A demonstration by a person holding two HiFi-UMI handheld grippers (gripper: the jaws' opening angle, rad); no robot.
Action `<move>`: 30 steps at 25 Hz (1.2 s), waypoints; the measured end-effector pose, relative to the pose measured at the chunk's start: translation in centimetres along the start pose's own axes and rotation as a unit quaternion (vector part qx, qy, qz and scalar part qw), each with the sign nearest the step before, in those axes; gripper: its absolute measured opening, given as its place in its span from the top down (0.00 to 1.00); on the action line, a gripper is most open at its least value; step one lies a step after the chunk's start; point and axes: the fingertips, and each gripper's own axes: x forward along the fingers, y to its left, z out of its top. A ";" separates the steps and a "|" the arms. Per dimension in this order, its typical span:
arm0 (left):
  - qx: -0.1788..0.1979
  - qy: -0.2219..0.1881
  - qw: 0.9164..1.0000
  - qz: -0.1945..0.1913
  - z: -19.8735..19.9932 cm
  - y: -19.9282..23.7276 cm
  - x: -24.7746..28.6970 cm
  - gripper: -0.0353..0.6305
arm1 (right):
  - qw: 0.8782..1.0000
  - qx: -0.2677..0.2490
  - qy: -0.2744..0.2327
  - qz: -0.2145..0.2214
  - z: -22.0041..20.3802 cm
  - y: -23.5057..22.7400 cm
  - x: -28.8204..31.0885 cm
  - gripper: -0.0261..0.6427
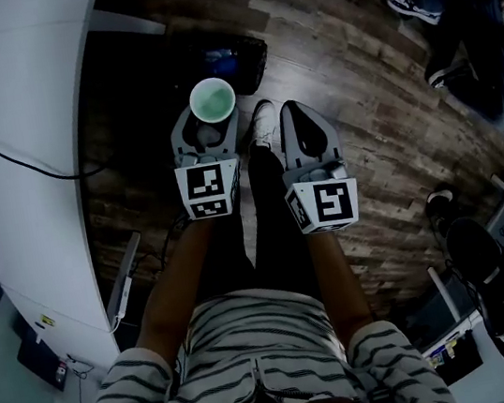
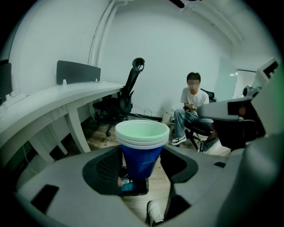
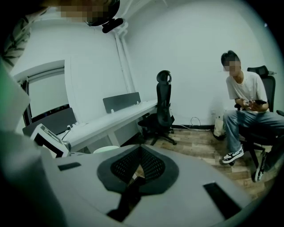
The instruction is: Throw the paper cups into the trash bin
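Observation:
A stack of blue paper cups (image 1: 212,100) with pale green insides stands upright between the jaws of my left gripper (image 1: 210,124), which press on its sides. In the left gripper view the cups (image 2: 142,146) fill the gap of that gripper (image 2: 142,156). Directly beneath them on the wooden floor sits the black trash bin (image 2: 133,185), also seen just beyond the cups in the head view (image 1: 232,62). My right gripper (image 1: 301,114) hangs beside the left one, its jaws closed together with nothing in them. They meet at the middle of the right gripper view (image 3: 140,153).
A long curved white desk (image 1: 28,165) with a black cable runs along the left. A person sits on a chair (image 2: 191,111) ahead to the right. A black office chair (image 3: 162,111) stands by the desk. My own shoe (image 1: 263,124) is near the bin.

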 end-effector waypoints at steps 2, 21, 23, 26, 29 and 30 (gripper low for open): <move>0.002 0.008 1.000 -0.003 -0.9 0.1 0.7 0.52 | 1.000 0.001 0.004 0.000 -0.8 -0.1 0.1 0.95; 0.018 0.082 0.996 -0.008 -8.6 1.1 7.4 0.52 | 1.000 0.011 0.023 0.002 -5.2 -1.2 2.0 0.95; 0.016 0.084 0.996 -0.006 -9.0 1.2 8.1 0.52 | 1.000 0.015 0.027 0.000 -5.6 -1.4 2.1 0.95; 0.011 0.095 0.995 -0.005 -10.0 1.4 9.1 0.52 | 0.999 0.017 0.033 0.000 -6.4 -1.6 2.3 0.95; 0.005 0.109 0.994 -0.009 -11.3 1.7 10.2 0.52 | 0.999 0.018 0.037 0.000 -7.2 -1.8 2.7 0.95; 0.005 0.113 0.994 -0.009 -11.7 1.8 10.6 0.52 | 0.999 0.019 0.039 0.000 -7.4 -1.9 2.8 0.95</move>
